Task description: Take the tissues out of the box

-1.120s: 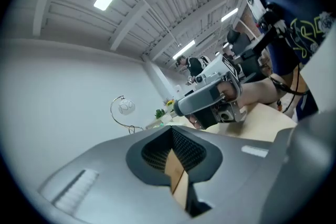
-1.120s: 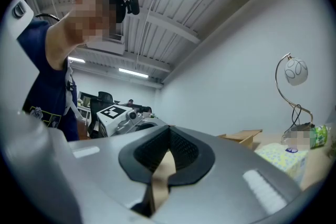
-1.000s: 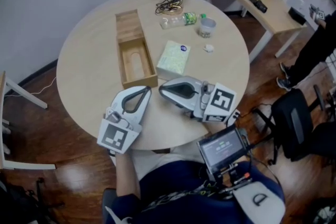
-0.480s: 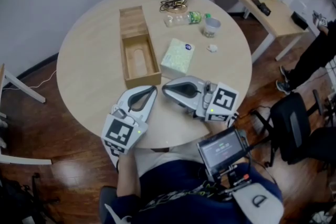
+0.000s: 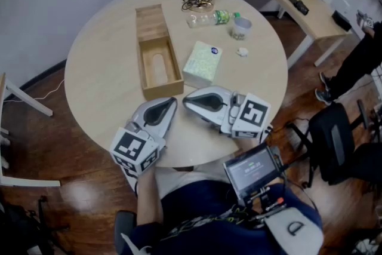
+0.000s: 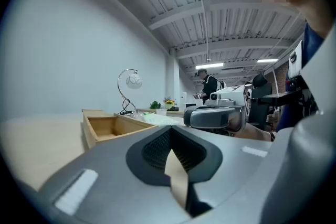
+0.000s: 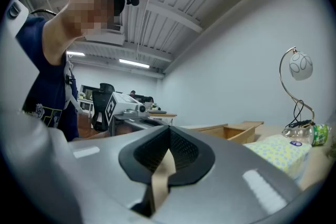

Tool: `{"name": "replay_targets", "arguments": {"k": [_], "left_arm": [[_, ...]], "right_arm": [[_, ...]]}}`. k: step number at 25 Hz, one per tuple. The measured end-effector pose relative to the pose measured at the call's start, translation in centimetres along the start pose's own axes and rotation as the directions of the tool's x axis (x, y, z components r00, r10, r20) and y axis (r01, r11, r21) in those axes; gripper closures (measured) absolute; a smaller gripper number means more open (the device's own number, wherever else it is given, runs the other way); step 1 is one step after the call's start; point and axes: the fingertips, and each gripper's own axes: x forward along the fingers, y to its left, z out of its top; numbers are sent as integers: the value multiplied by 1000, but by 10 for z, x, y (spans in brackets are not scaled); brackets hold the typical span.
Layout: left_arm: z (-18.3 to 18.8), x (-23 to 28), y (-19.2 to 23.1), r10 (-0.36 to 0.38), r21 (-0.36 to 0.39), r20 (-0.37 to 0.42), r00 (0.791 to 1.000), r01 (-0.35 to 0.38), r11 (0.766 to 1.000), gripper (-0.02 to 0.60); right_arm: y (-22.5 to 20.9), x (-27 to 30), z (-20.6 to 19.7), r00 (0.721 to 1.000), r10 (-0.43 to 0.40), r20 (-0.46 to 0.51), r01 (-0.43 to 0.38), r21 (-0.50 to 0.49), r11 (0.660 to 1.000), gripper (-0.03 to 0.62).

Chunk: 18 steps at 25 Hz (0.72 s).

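Since the earlier frame, the left gripper [image 5: 171, 103] has rolled about its own axis, so its marker cube [image 5: 134, 151] now shows two faces; the right gripper [image 5: 187, 103] keeps its place. Both grippers rest at the near edge of the round counter [image 5: 101, 74], tips pointing toward each other and close together. The left fingers [image 6: 157, 147] are clenched, pad against pad. The right fingers [image 7: 184, 149] are likewise clenched together. The tissue pack [image 5: 203, 64] lies flat on the counter, outside the wooden box [image 5: 161, 90] and just beside its right wall. A bottle [image 5: 209, 18] and a cup [image 5: 240, 27] stand farther back.
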Motion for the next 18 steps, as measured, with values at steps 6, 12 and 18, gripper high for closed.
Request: {"name": "replay_targets", "arguments": {"k": [6, 12, 18], "left_arm": [[6, -6, -4, -15, 16, 46, 999, 14, 1000, 578], [21, -17, -9, -25, 48, 121, 992, 19, 999, 578], [23, -17, -12, -35, 27, 141, 989, 32, 999, 577]], "right_arm": [[3, 3, -3, 1000, 2, -27, -2, -16, 1000, 594], [-1, 1, -1, 1000, -19, -13, 19, -15, 1000, 594], [-2, 1, -3, 999, -25, -23, 24, -18, 1000, 594]]}}
